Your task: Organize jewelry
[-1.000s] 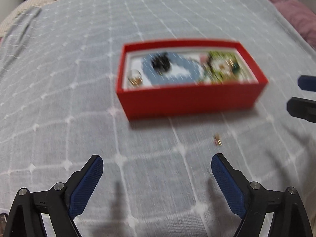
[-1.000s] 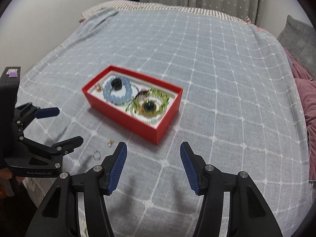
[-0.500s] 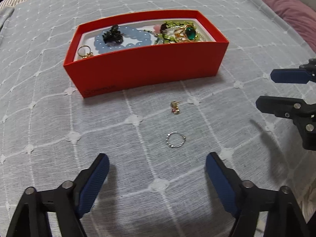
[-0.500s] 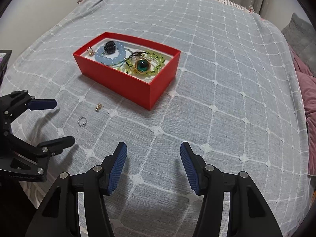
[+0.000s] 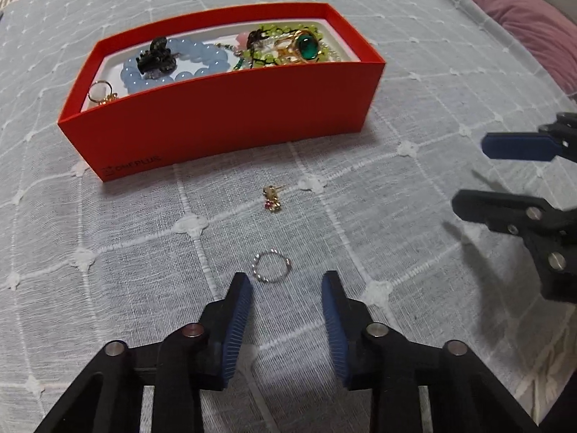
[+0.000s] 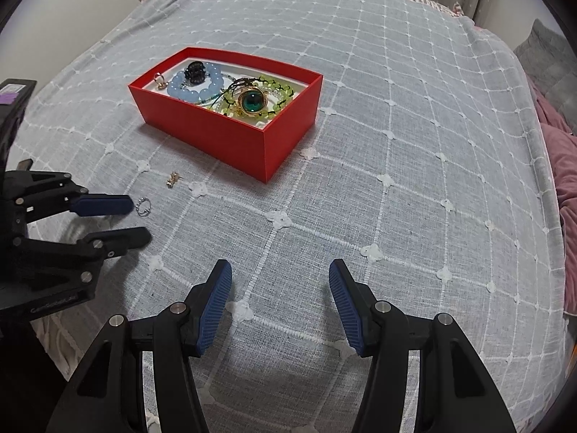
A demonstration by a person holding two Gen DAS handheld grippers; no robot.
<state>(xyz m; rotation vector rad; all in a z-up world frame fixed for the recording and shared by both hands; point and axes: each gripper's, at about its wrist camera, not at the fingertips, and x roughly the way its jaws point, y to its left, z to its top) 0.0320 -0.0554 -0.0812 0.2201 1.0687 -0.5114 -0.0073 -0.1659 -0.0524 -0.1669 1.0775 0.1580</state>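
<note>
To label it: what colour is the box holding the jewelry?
Red box, white inside; clearest in right wrist view.

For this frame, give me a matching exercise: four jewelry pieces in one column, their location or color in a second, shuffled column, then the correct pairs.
Column 1
1. silver ring
2. small gold earring
3. blue bead bracelet
4. green-stone brooch

Column 2
A. inside the red box, under a black hair claw
B. on the bedspread, just ahead of the open left gripper
C. inside the box, among yellow-green beads
D. on the bedspread, between the ring and the box

Pairs: 1-B, 2-D, 3-A, 4-C
</note>
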